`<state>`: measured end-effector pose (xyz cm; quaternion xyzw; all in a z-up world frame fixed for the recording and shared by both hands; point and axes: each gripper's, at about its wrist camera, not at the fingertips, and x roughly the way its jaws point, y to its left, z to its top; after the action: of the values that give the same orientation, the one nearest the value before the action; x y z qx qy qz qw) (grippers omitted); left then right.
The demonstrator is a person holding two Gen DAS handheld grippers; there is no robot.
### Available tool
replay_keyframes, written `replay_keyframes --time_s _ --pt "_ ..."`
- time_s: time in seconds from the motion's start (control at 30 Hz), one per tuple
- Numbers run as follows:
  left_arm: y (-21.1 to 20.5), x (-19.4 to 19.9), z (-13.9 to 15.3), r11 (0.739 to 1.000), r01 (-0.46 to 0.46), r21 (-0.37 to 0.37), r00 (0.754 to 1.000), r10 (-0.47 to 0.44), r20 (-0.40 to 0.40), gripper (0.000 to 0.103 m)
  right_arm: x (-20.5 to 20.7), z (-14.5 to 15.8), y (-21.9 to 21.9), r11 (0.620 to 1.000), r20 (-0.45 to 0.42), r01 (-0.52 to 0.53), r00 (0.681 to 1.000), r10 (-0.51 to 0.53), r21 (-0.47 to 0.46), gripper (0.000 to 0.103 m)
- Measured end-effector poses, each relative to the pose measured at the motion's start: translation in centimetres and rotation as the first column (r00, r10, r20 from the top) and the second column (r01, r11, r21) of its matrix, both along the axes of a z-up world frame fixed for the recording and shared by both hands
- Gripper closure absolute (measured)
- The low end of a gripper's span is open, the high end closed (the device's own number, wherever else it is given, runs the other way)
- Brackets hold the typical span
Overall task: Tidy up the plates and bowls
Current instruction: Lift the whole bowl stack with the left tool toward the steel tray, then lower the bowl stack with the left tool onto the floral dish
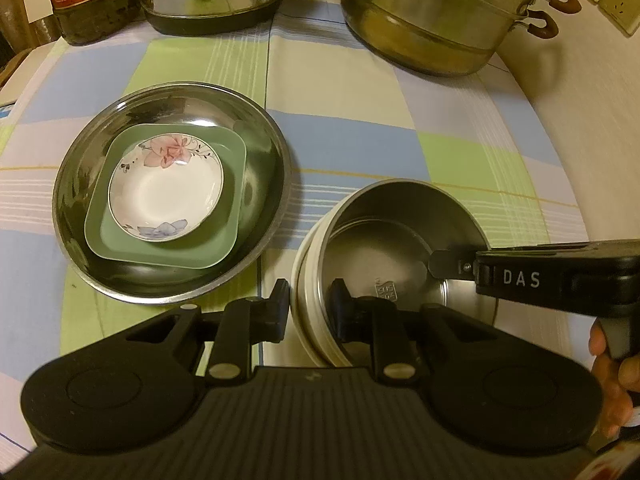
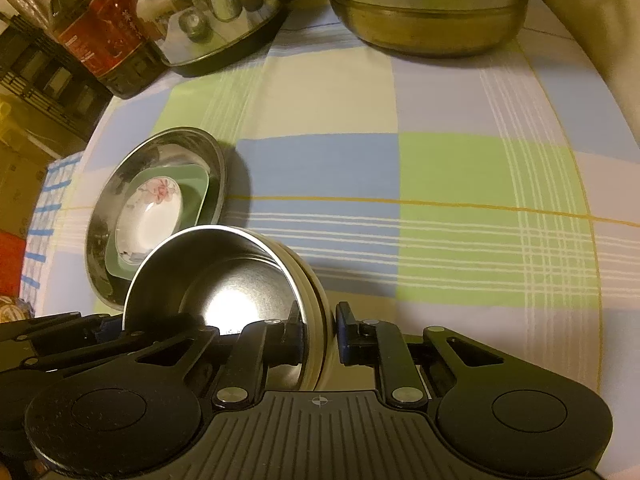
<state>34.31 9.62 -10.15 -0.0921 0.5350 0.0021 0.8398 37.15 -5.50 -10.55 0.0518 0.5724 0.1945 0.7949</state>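
The left claw (image 1: 309, 308) is clenched on the near rim of the steel bowl (image 1: 400, 236), and the right claw (image 2: 319, 338) pinches its opposite rim. That bowl sits nested in a cream bowl (image 1: 301, 292) on the checked surface (image 1: 360, 148). At ten o'clock from it, a steel plate (image 1: 264, 152) holds a green square dish (image 1: 228, 236) with a flowered saucer (image 1: 166, 200) inside. The plates look sorted; judging by this, only the bowls remain to settle.
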Motion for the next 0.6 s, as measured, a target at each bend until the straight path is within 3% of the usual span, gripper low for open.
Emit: replay_keyframes --time_s 0.6 --pt "1.8 0.3 2.6 0.999 -0.032 -0.013 0.998 0.033 0.047 0.083 0.7 2.8 1.9 0.999 0.053 -0.036 0.998 0.036 -0.015 0.088"
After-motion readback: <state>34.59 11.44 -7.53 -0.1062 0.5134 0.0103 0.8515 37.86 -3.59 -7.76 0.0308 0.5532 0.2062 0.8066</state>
